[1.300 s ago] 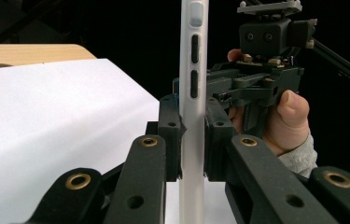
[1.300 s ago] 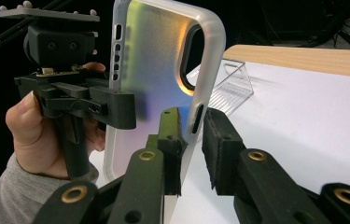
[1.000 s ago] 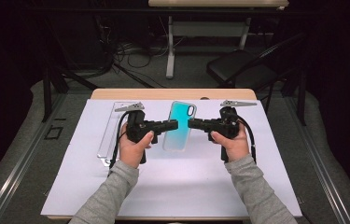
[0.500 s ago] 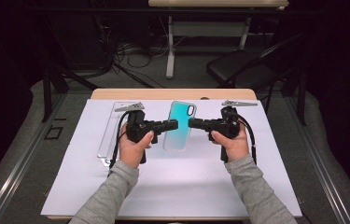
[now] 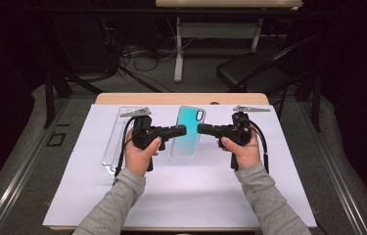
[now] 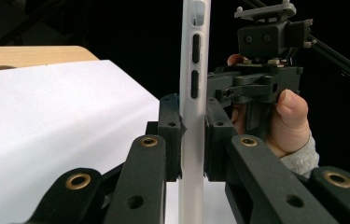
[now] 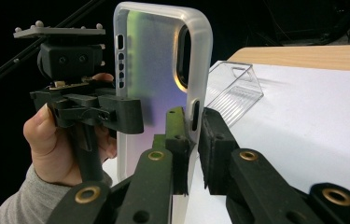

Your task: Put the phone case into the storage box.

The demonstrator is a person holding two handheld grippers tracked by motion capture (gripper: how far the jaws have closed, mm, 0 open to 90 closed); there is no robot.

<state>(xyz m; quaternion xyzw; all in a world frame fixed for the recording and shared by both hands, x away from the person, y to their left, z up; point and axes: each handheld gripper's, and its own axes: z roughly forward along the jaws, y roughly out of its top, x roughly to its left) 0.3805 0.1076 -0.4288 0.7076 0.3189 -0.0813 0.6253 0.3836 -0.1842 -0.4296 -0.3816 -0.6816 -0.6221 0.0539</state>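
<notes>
The phone case (image 5: pixel 188 131) was held upright above the table (image 5: pixel 181 200), the left tool (image 5: pixel 182 130) and the right tool (image 5: pixel 201 129) each clamped on one edge. Lifting looked done; the clear box (image 5: pixel 117 142) lay aside, and placing remained.

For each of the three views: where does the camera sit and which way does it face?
High view: above the person's side, looking forward and down; forearms, hands, both grippers.
Left gripper view: rides the left gripper, facing the right gripper.
Right gripper view: rides the right gripper, facing the left one.
All share the phone case on edge, clamped between them.
</notes>
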